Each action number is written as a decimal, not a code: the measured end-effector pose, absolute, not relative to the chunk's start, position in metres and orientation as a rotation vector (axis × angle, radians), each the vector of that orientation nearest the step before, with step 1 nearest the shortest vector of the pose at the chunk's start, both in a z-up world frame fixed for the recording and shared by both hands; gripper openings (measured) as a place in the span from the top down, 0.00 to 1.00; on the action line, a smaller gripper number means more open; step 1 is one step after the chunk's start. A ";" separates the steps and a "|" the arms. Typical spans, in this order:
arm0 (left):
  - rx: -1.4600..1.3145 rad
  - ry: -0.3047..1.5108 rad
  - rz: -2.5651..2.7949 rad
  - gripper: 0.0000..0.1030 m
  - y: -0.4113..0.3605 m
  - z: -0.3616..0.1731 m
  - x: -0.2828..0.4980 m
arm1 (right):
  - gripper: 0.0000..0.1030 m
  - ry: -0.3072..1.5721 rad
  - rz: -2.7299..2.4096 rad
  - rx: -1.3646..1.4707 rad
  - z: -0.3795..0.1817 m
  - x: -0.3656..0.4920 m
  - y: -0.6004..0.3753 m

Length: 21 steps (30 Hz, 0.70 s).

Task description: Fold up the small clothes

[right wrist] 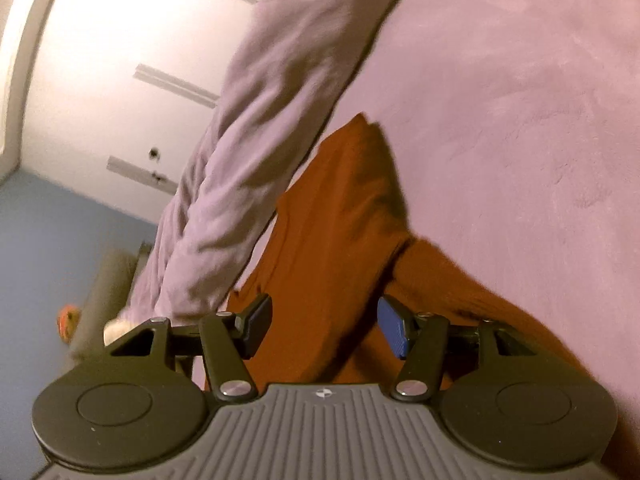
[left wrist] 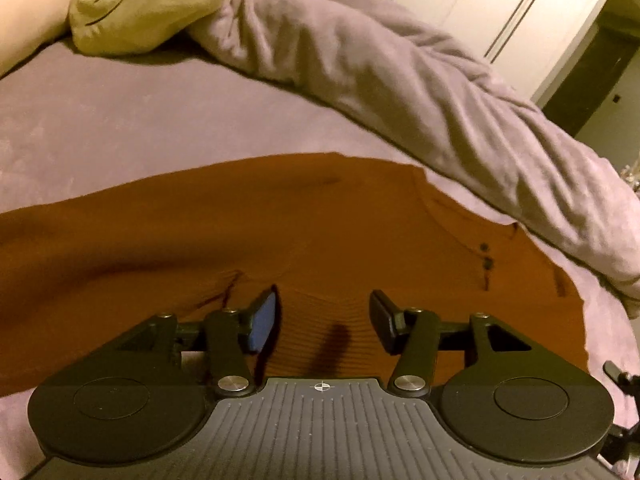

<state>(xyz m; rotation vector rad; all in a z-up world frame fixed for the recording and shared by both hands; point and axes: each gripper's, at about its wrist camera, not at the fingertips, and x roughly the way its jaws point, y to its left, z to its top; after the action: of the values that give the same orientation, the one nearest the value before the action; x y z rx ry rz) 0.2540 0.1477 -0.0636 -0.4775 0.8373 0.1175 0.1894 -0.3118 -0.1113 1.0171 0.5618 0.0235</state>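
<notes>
1. On the purple bed (left wrist: 140,120) the rust-brown garment (left wrist: 280,220) lies spread flat, probably so it can be folded.
2. Left tongs (left wrist: 324,320) stand wide apart and empty, low over a ribbed edge of the garment.
3. Right tongs (right wrist: 325,326) are also wide, holding nothing, over a raised fold.
4. A grey blanket (left wrist: 400,80) lies bunched just beside.
</notes>
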 end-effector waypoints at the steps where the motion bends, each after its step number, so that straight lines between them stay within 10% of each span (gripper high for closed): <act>1: -0.480 0.838 0.121 0.44 0.150 -0.065 0.254 | 0.45 0.560 0.012 1.044 -0.114 0.193 -0.315; 8: -0.492 0.884 0.043 0.51 0.149 -0.070 0.265 | 0.63 0.546 0.009 1.038 -0.120 0.207 -0.320; 13: -0.472 0.934 0.026 0.94 0.143 -0.072 0.271 | 0.78 0.544 -0.008 0.988 -0.122 0.208 -0.320; 21: -0.361 0.751 -0.001 0.94 0.127 -0.015 0.277 | 0.71 0.517 0.008 1.019 -0.124 0.211 -0.320</act>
<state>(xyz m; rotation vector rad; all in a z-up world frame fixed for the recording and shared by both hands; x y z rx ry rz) 0.2766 0.1271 -0.0147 -0.3613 0.7515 -0.0014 0.2114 -0.3200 -0.1235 1.0187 0.5175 0.0077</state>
